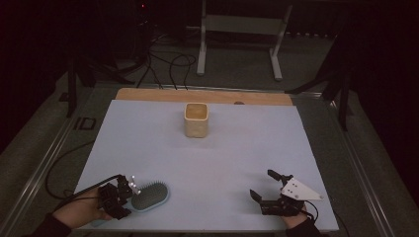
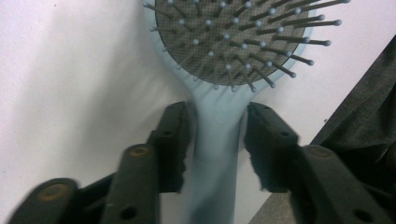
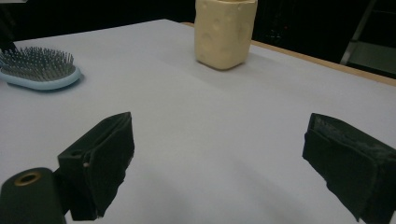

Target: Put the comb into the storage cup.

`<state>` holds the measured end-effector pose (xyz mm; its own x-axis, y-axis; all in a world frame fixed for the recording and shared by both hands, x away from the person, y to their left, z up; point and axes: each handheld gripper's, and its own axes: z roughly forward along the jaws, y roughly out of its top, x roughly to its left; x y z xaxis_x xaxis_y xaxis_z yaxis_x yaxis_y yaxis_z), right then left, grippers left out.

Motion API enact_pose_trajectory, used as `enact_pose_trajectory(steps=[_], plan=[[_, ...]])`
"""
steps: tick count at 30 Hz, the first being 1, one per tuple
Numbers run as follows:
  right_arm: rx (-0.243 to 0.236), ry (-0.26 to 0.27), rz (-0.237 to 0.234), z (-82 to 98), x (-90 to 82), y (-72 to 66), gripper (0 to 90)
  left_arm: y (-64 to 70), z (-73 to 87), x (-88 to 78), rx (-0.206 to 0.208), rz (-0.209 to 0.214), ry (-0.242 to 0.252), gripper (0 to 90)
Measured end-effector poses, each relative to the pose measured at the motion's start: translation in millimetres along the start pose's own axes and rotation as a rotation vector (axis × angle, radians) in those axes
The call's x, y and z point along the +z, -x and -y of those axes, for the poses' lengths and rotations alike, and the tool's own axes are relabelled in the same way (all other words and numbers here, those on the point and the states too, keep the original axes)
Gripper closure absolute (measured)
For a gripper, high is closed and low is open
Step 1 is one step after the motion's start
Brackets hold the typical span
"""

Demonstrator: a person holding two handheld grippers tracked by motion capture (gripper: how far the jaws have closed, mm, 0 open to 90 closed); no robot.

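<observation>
A light blue hairbrush (image 1: 148,196) with a dark bristle pad lies bristles up near the front left corner of the pale sheet; its head also appears far left in the right gripper view (image 3: 39,70). My left gripper (image 1: 129,195) straddles the brush handle (image 2: 217,140). Its black pads (image 2: 175,140) stand close beside the handle on both sides, with a thin gap, so the jaws read as open. My right gripper (image 1: 262,183) rests at the front right, wide open with nothing between its pads (image 3: 105,158). A cream-yellow cup (image 1: 196,121) stands upright at the back centre, also in the right gripper view (image 3: 225,30).
The pale sheet (image 1: 222,153) covers a wooden table whose bare edge (image 1: 148,95) shows at the back. A white metal stand (image 1: 237,29) and cables lie on the floor beyond. A dark grey surround borders the sheet left and right.
</observation>
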<state>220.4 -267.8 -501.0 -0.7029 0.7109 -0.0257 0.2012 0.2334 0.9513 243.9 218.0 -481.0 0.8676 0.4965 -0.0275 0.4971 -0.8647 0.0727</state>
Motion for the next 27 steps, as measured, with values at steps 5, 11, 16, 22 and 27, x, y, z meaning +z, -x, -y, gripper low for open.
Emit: enact_pose_trajectory(steps=[5, 11, 16, 22, 27], plan=[[0.001, 0.0, 0.001, -0.1, -0.3, 0.0, 8.8, 1.0, -0.8, 2.5, 0.016, -0.001, -0.008, 67.5], [0.001, 0.002, -0.002, -0.1, -0.2, -0.3, 8.8, 5.6, -1.0, 3.1, 0.028, -0.024, -0.012, 69.6], [0.003, 0.001, 0.0, 0.0, -0.2, 0.0, 8.8, 3.7, 2.8, 2.4, 0.039, -0.009, 0.017, 70.2], [0.004, -0.003, -0.002, 0.2, 0.1, 0.7, 8.8, -4.2, 9.4, 0.0, 0.012, 0.0, 0.103, 70.2], [0.006, -0.003, 0.0, 0.2, 0.2, 0.9, 8.8, -6.5, 10.9, -5.3, 0.008, 0.014, 0.156, 70.2]])
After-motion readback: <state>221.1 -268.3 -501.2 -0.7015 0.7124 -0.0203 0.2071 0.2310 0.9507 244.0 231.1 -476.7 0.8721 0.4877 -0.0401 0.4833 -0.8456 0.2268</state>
